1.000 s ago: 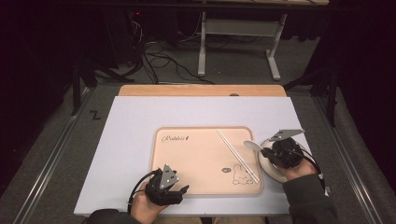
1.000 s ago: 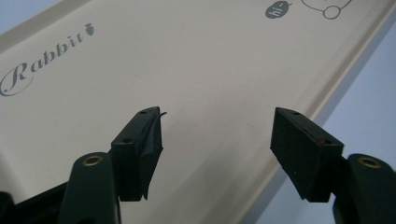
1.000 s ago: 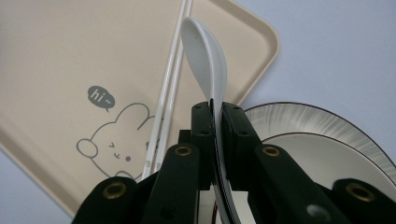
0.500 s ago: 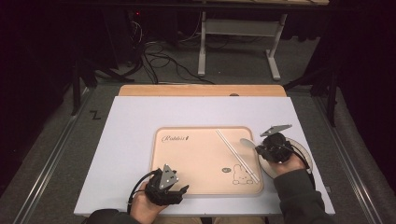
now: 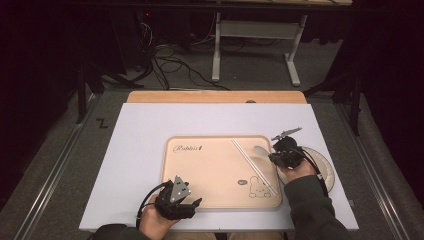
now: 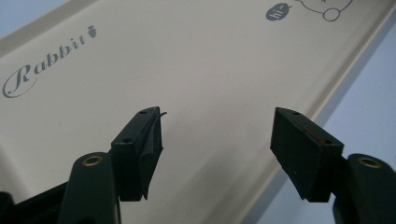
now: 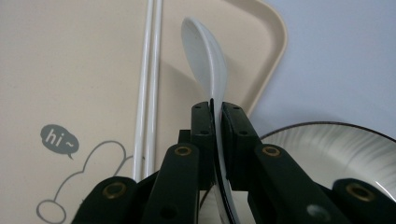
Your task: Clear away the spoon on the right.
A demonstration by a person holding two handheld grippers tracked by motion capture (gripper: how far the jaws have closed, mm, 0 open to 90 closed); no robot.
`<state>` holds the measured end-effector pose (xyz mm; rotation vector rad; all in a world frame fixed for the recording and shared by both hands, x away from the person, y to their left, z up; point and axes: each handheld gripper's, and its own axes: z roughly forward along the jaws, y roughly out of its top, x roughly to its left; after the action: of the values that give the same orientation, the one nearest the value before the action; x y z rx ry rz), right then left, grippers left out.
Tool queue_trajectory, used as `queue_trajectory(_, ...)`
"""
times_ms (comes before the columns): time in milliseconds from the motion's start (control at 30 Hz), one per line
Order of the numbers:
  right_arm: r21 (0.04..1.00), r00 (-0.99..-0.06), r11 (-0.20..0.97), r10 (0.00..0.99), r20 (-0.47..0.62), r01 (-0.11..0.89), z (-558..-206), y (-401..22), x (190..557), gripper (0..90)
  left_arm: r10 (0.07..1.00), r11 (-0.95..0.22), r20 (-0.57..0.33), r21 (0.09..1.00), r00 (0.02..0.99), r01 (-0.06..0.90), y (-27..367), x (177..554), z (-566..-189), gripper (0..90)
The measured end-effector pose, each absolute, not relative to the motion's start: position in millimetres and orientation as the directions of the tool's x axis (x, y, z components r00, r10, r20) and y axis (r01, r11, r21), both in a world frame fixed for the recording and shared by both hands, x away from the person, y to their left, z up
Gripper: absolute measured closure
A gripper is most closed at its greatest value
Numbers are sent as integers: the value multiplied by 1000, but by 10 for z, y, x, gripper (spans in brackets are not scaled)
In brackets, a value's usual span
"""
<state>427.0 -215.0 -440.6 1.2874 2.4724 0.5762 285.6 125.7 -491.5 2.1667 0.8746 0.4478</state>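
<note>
A dark room surrounds a table (image 5: 150,130) covered with a pale lavender-white sheet; cables and a metal stand lie on the floor behind it. In the middle of the table sits a beige tray (image 5: 210,170) printed with the word "Rabbit", a small rabbit drawing and a "hi" speech bubble. A pair of white chopsticks (image 5: 252,165) lies slantwise on the tray's right part.

Just off the tray's right edge, a white plate with a dark rim (image 5: 325,167) rests on the table.

The right gripper (image 5: 274,156) is held over the gap between plate and tray, its jaws clamped together on the handle of a white spoon (image 7: 205,56). In the right gripper view the spoon stands on edge between the pads, its bowl reaching out over the tray's right corner area, just beside the chopsticks but apart from them. Compared with a second ago, this gripper has shifted from above the plate toward the tray, and the spoon's bowl now hangs over the tray.

The left gripper (image 5: 187,207) rests at the tray's near edge, in the same spot as a second ago. Its jaws stand wide apart with nothing between them; the left gripper view looks across the bare tray surface.
</note>
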Motion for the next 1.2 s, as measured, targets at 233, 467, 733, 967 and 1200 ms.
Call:
queue_trajectory(233, 455, -539, 511, 839, -78, 729, -4461, -2059, 4366, 850, 708, -488, 41, 750, 705, 446, 1270, 2849, -4906, 346)
queue_trajectory(467, 425, -521, 507, 849, -92, 750, -4543, -1996, 4460, 849, 708, -486, 43, 753, 705, 444, 1269, 2848, -4904, 346)
queue_trajectory(733, 411, -510, 502, 855, -100, 761, -4564, -1923, 4530, 845, 711, -479, 50, 765, 702, 430, 1278, 2835, -4888, 349)
queue_trajectory(967, 373, -498, 497, 861, -101, 783, -4664, -1900, 4602, 850, 712, -477, 51, 767, 700, 429, 1286, 2838, -4884, 349)
queue_trajectory(1200, 374, -490, 483, 868, -85, 791, -4669, -1885, 4616, 851, 710, -480, 54, 767, 702, 426, 1279, 2833, -4885, 349)
